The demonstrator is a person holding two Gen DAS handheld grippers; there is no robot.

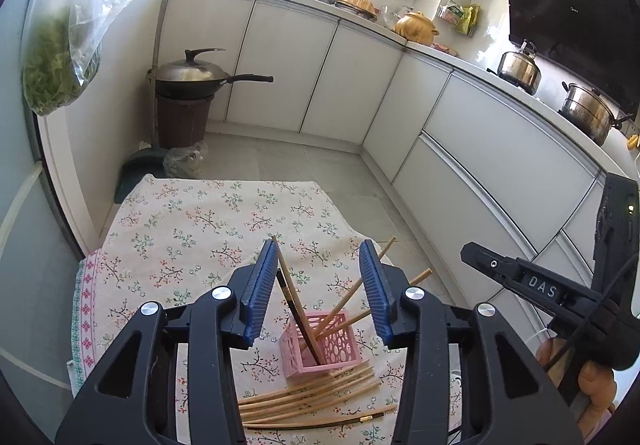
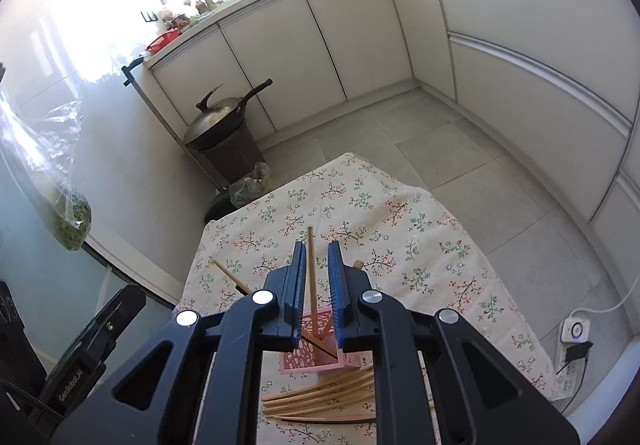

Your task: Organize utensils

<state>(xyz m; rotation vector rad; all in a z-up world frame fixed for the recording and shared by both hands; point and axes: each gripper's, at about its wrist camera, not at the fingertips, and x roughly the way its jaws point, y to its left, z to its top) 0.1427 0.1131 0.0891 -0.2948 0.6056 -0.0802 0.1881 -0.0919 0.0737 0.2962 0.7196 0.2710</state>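
Observation:
A pink cut-out holder [image 1: 320, 345] stands on the floral tablecloth [image 1: 192, 229] with several chopsticks leaning in it. Several more bamboo chopsticks [image 1: 312, 397] lie loose on the cloth just in front of it. My left gripper [image 1: 319, 247] hovers above the holder with its blue pads wide apart and nothing between them. In the right wrist view my right gripper [image 2: 316, 245] is over the same holder [image 2: 312, 359]. Its jaws stand a narrow gap apart. One upright chopstick [image 2: 310, 269] rises between the jaws with its lower end in the holder, and the pads do not press on it.
A lidded wok [image 1: 192, 77] sits on a brown bin beside the table's far left corner. A bag of greens [image 1: 52, 65] hangs at the left. White cabinets [image 1: 480, 149] run along the back and right. A power strip [image 2: 572, 345] lies on the floor.

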